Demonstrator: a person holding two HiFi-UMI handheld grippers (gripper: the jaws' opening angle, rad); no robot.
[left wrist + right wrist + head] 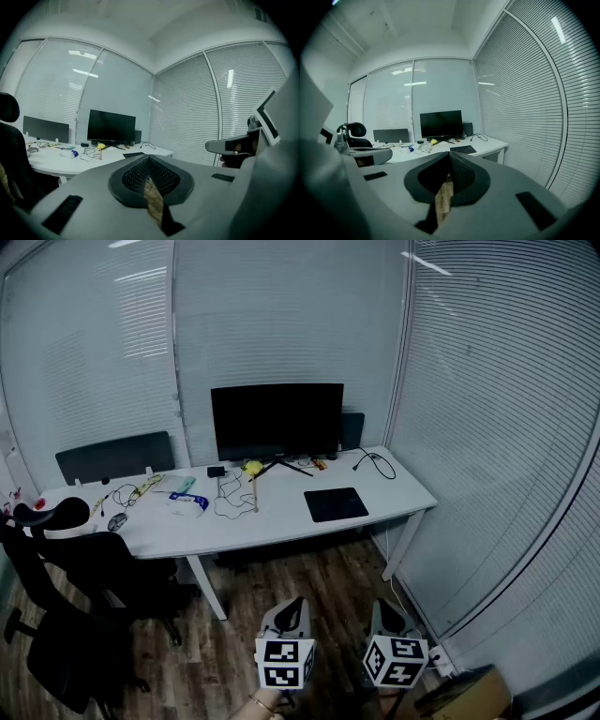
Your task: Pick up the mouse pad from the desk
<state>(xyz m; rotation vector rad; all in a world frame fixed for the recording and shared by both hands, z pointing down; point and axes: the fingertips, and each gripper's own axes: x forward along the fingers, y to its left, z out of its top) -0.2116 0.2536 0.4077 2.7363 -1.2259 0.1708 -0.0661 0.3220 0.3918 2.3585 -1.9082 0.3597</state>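
At the bottom edge of the head view, the left hand-held gripper [292,604] and the right hand-held gripper [385,607] hang side by side over the wooden floor [246,615], each with its marker cube facing the camera. Both are well short of the tabletop [281,523]. In the left gripper view the jaws of the left hand-held gripper [150,160] are pressed together with nothing between them. The right gripper view shows the same for the right hand-held gripper [449,157]: jaws closed and empty.

The mouse pad [336,504], a dark rectangle, lies flat on the right part of the white tabletop, near the front edge and in front of the black monitor [277,420], slightly to its right. It is touched by neither gripper. It shows small in both gripper views, beyond the jaw tips: mouse pad [133,154] and mouse pad [463,149].

A loose tangle of cables [234,499] lies left of the pad, with a small yellow object [252,467] at the foot of the monitor. A blue and white item [190,503] lies further left. A black cord [375,463] curls at the rear right corner. A black office chair [66,568] stands at the left end of the tabletop. Window blinds [497,427] fill the right wall, and a cardboard box [469,697] sits on the floor at the lower right.
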